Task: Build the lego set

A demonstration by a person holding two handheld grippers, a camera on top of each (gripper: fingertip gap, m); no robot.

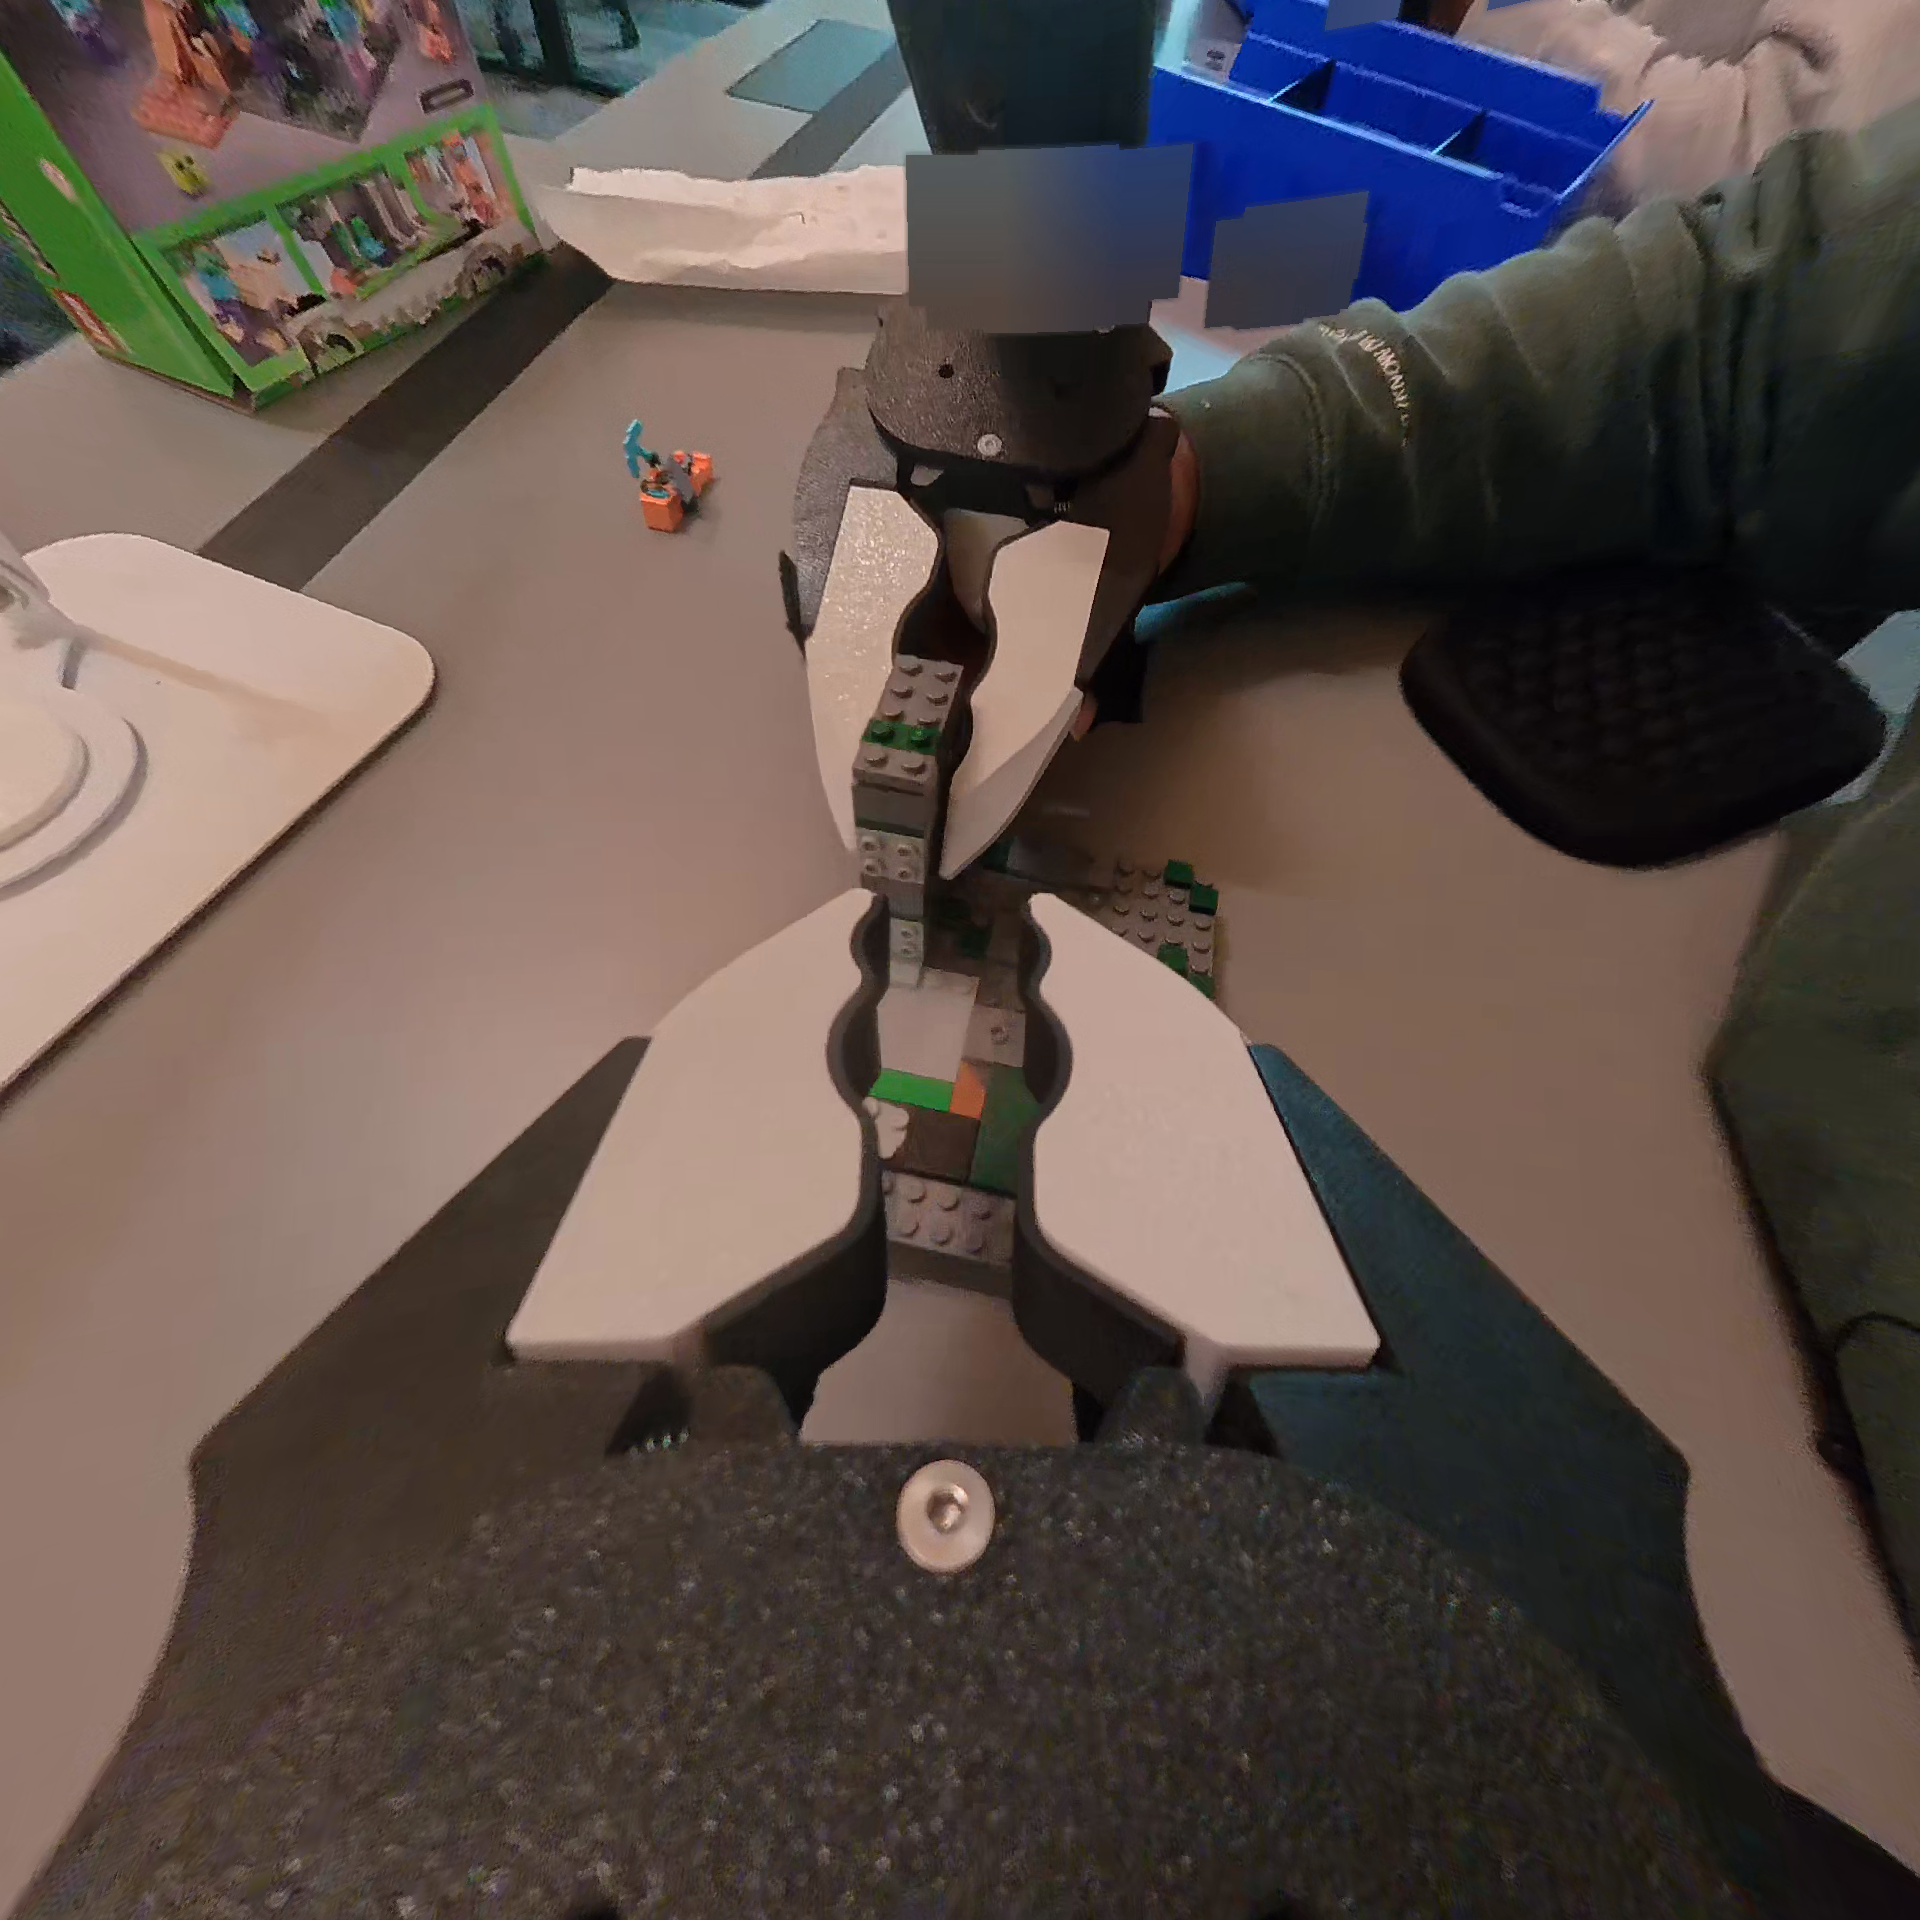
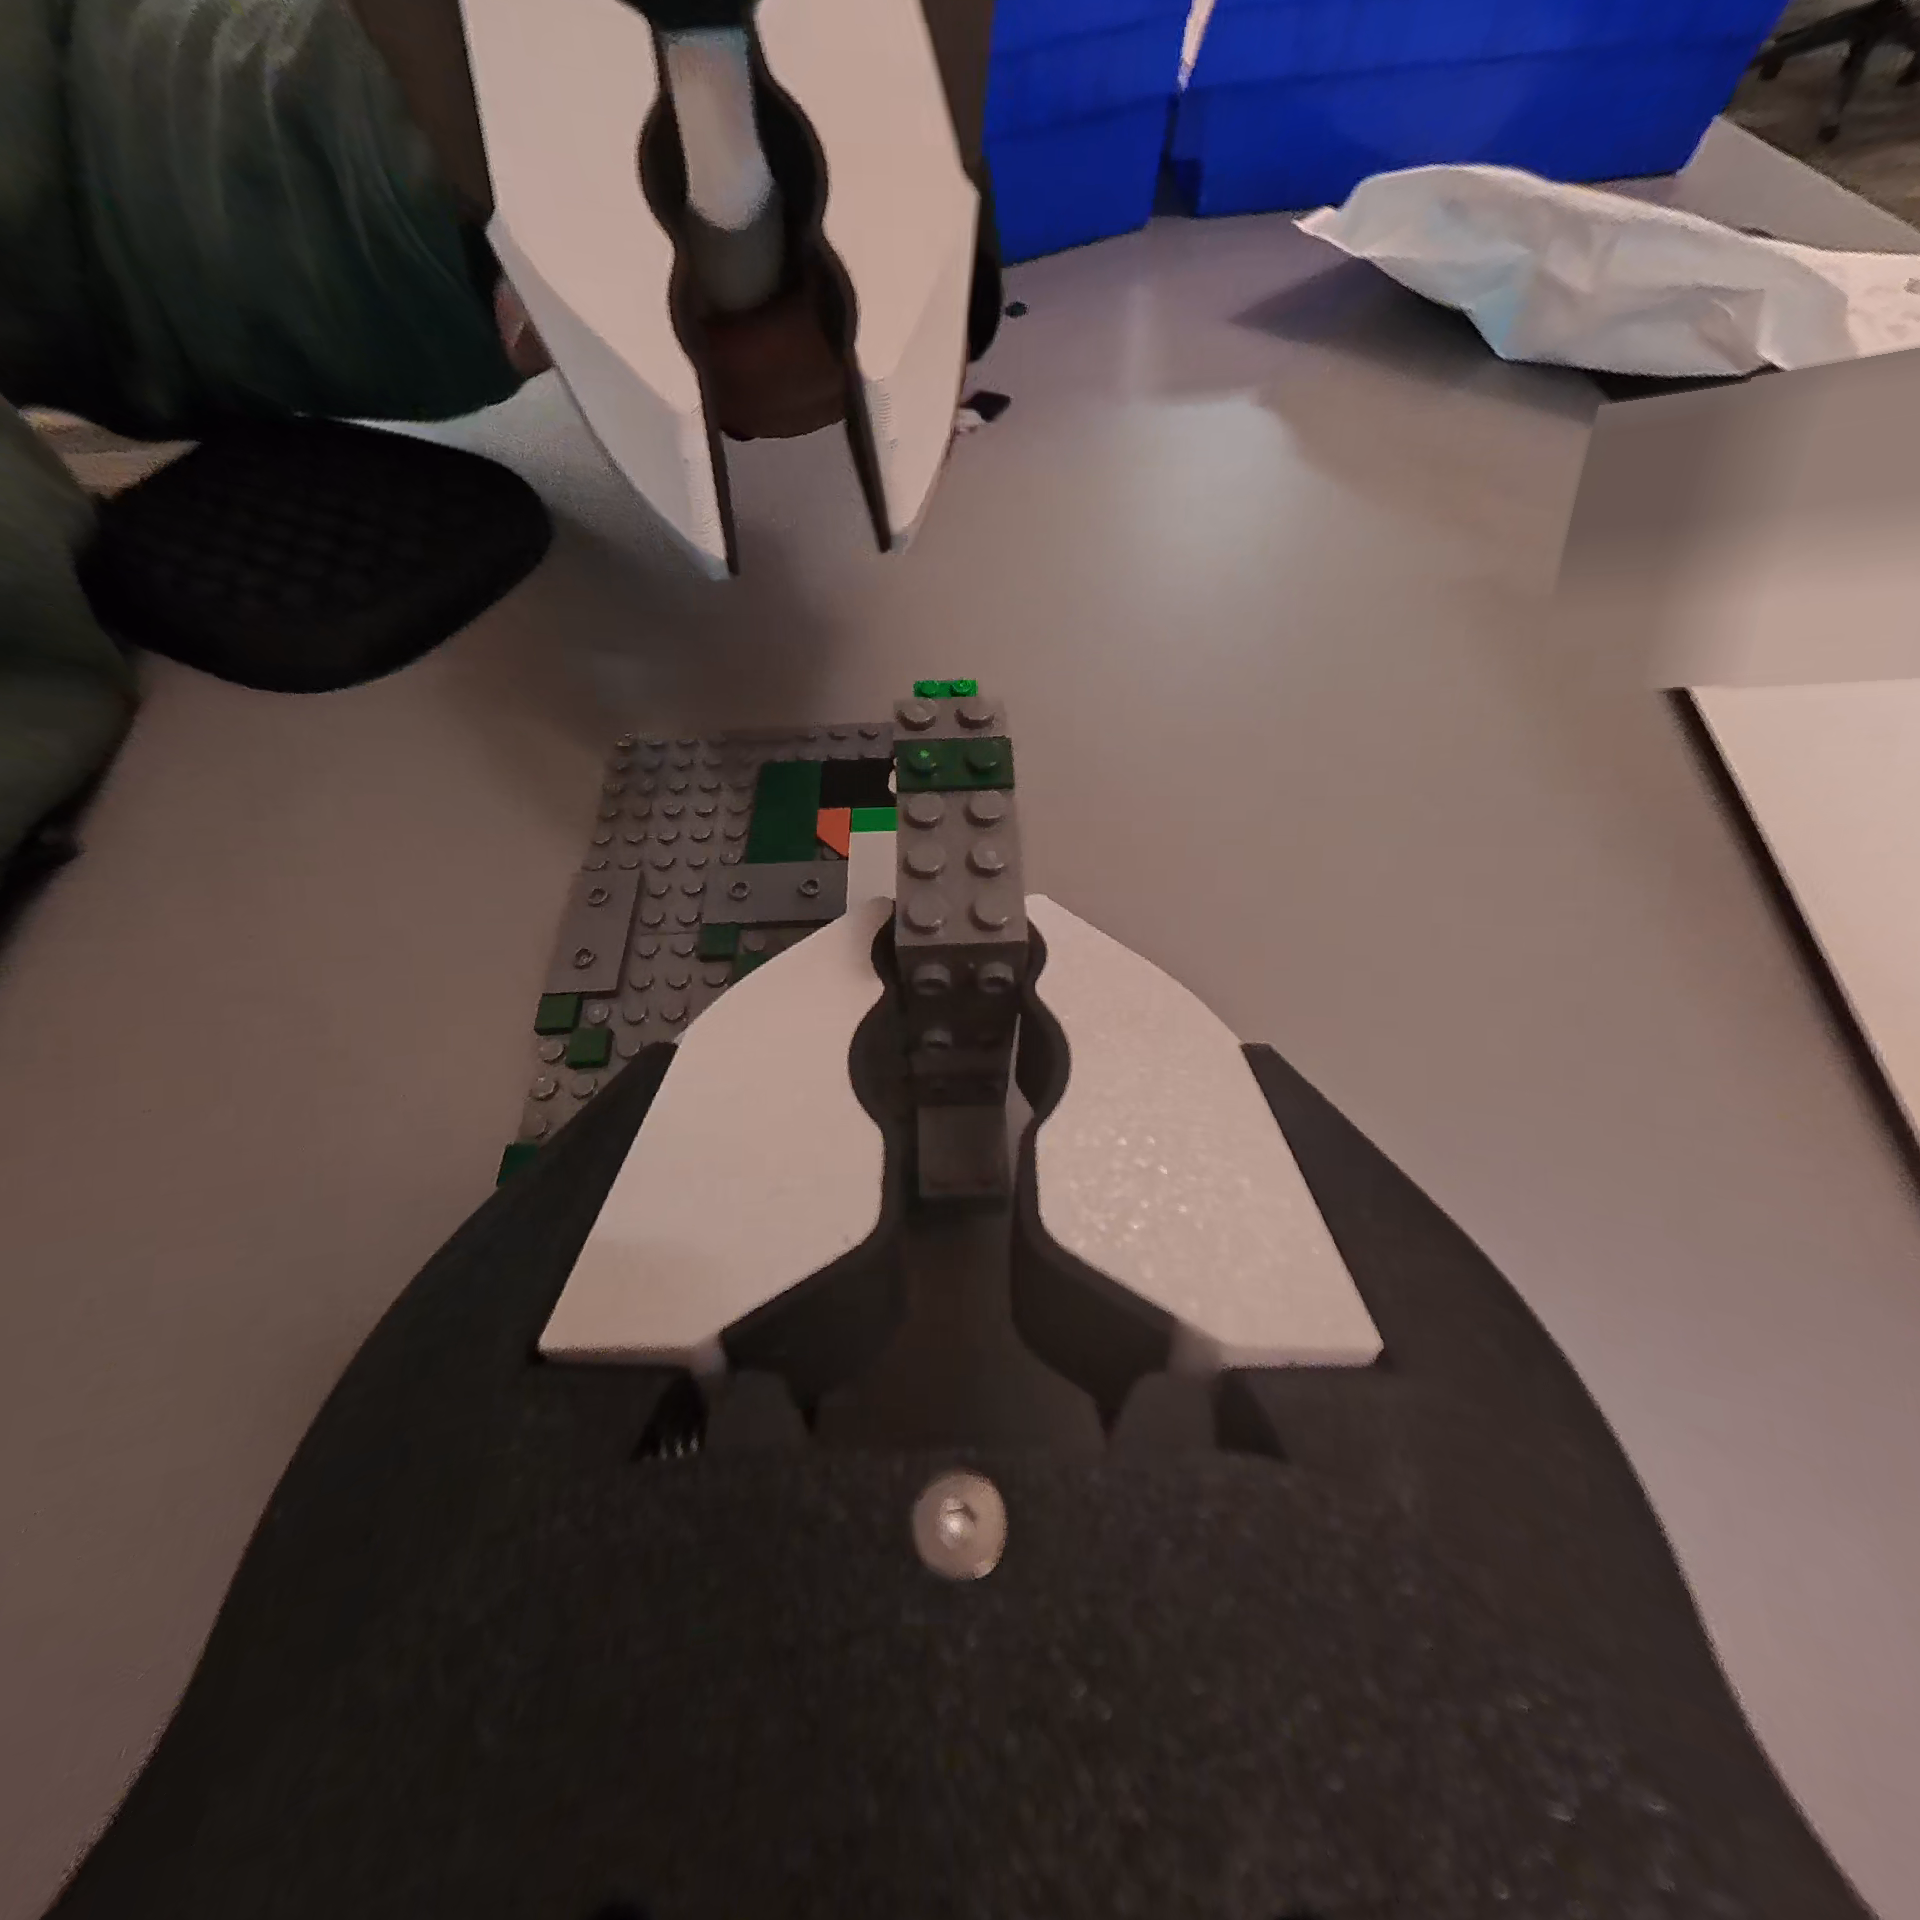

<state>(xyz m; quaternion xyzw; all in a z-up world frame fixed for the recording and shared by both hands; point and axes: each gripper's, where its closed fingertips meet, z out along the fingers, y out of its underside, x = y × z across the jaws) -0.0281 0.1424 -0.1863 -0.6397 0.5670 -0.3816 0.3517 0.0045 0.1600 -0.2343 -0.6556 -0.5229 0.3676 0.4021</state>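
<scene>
My right gripper [image 2: 961,914] is shut on a long grey brick stack [image 2: 961,831] with a dark green layer and a bright green piece at its far end. It holds the stack over the right edge of the dark grey baseplate [image 2: 665,831], which carries green, black and orange tiles. The left wrist view shows the same right gripper [image 1: 909,862] with the stack [image 1: 904,758], coming from the far side. My left gripper [image 1: 951,914] is open and empty above the baseplate [image 1: 1174,925]. In the right wrist view it [image 2: 810,551] hovers beyond the plate, jaws apart.
A green set box [image 1: 260,208] stands far left, with a small orange and blue figure [image 1: 670,483] near it. Blue bins [image 2: 1351,104] and a white paper bag [image 2: 1558,270] lie at the back. A white stand base [image 1: 208,675] sits left. A black mesh armrest [image 1: 1631,717] lies under a green-sleeved arm. Across from one pair of fingers to the other is roughly 7 cm.
</scene>
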